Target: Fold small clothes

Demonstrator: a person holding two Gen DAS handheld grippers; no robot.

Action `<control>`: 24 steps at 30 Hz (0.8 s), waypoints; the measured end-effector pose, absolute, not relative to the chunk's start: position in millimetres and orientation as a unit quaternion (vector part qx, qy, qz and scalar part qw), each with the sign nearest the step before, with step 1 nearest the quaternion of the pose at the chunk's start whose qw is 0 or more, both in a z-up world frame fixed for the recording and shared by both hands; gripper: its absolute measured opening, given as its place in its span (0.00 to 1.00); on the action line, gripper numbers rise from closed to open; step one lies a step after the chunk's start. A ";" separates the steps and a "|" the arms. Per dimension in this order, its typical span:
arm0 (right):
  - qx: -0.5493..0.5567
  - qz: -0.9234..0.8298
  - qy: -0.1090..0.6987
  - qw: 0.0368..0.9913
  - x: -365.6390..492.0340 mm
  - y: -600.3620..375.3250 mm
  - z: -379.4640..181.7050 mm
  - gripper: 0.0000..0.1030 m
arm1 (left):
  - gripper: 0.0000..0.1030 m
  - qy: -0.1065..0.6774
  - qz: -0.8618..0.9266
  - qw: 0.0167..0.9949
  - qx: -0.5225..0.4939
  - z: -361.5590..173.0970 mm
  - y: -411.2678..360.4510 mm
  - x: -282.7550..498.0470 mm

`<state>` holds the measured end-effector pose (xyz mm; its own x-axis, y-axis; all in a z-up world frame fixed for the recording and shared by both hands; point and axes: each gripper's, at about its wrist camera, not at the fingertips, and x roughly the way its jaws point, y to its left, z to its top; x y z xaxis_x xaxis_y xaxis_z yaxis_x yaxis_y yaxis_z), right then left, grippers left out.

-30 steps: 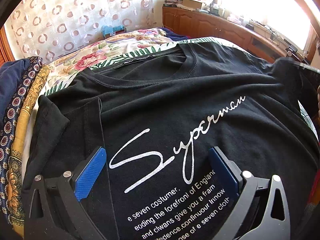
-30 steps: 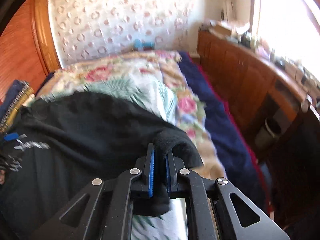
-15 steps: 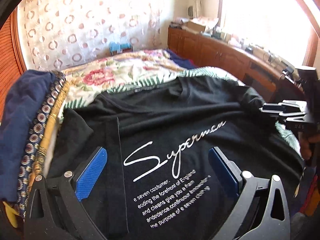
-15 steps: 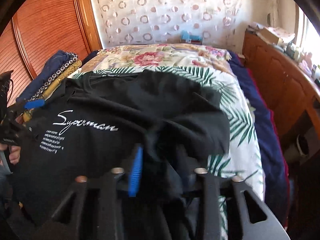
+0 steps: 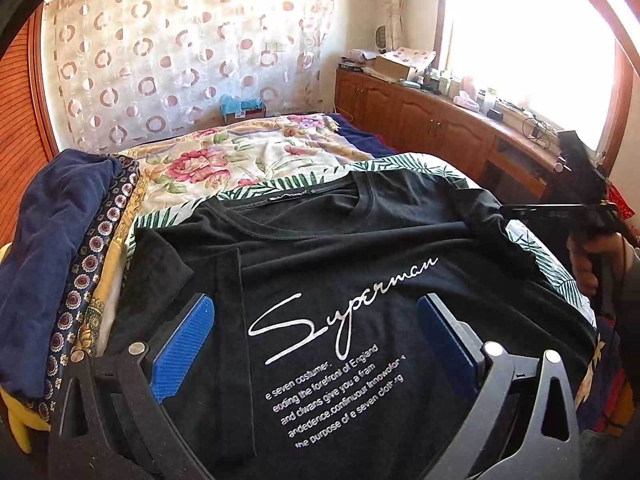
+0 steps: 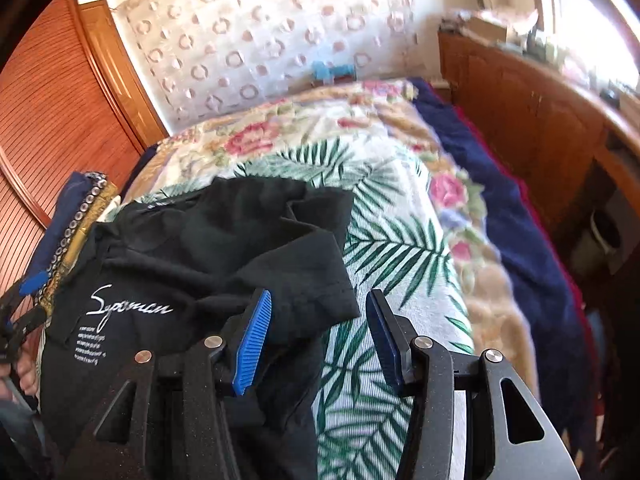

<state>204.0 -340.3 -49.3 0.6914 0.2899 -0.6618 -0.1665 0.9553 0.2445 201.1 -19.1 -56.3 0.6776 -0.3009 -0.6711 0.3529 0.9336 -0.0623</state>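
A black T-shirt [image 5: 360, 264] with white "Superman" print lies face up on the bed, its collar at the far end. My left gripper [image 5: 316, 344] hangs open over the print, its blue pads wide apart and nothing between them. In the right wrist view the shirt's right sleeve [image 6: 304, 240] lies rumpled on the leaf-print sheet. My right gripper [image 6: 318, 340] hovers at the sleeve's edge with its jaws opening. The black cloth lies below, by the left pad [image 6: 252, 344], and neither pad presses on it. The right gripper [image 5: 552, 210] also shows at the shirt's right side, in a hand [image 5: 586, 264].
A pile of folded clothes [image 5: 60, 260], navy and patterned, sits left of the shirt. Beyond lie a floral blanket [image 5: 240, 160] and a palm-leaf sheet [image 6: 392, 240]. A navy blanket [image 6: 500, 220] hangs along the bed's right edge, by wooden cabinets [image 5: 440, 120]. A slatted wardrobe [image 6: 48, 100] stands left.
My right gripper was shut on the black sleeve and has let it go, its jaws now apart. My left gripper rose and drew back, so more of the shirt shows.
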 end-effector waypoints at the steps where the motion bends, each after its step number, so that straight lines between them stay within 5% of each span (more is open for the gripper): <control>1: 0.088 0.128 0.387 0.909 211.2 -340.4 -54.0 0.49 | 0.99 0.360 -0.176 0.915 0.036 -56.4 -16.8 200.5; 3: 0.104 0.151 0.405 0.896 223.2 -335.4 -54.5 0.20 | 0.99 0.359 -0.170 0.917 0.033 -56.1 -12.0 198.4; 5: 0.094 0.175 0.390 0.899 229.0 -325.9 -40.4 0.06 | 0.99 0.361 -0.164 0.918 0.028 -56.4 -6.2 197.0; 7: 0.069 0.197 0.373 0.904 233.0 -313.9 -25.4 0.05 | 0.99 0.361 -0.158 0.919 0.023 -56.1 -1.7 196.0; 14: 0.008 0.273 0.340 0.900 235.2 -246.9 8.7 0.05 | 0.99 0.359 -0.150 0.921 0.013 -54.8 6.6 194.8; 16: -0.005 0.276 0.338 0.900 238.5 -236.4 9.4 0.14 | 0.99 0.359 -0.150 0.921 0.013 -55.2 6.3 194.4; 18: -0.012 0.271 0.331 0.904 235.0 -235.8 7.8 0.45 | 0.99 0.360 -0.151 0.921 0.015 -55.7 6.0 194.4; 24: -0.008 0.209 0.349 0.914 200.3 -268.6 -17.8 0.47 | 0.99 0.361 -0.158 0.919 0.013 -58.0 2.7 194.9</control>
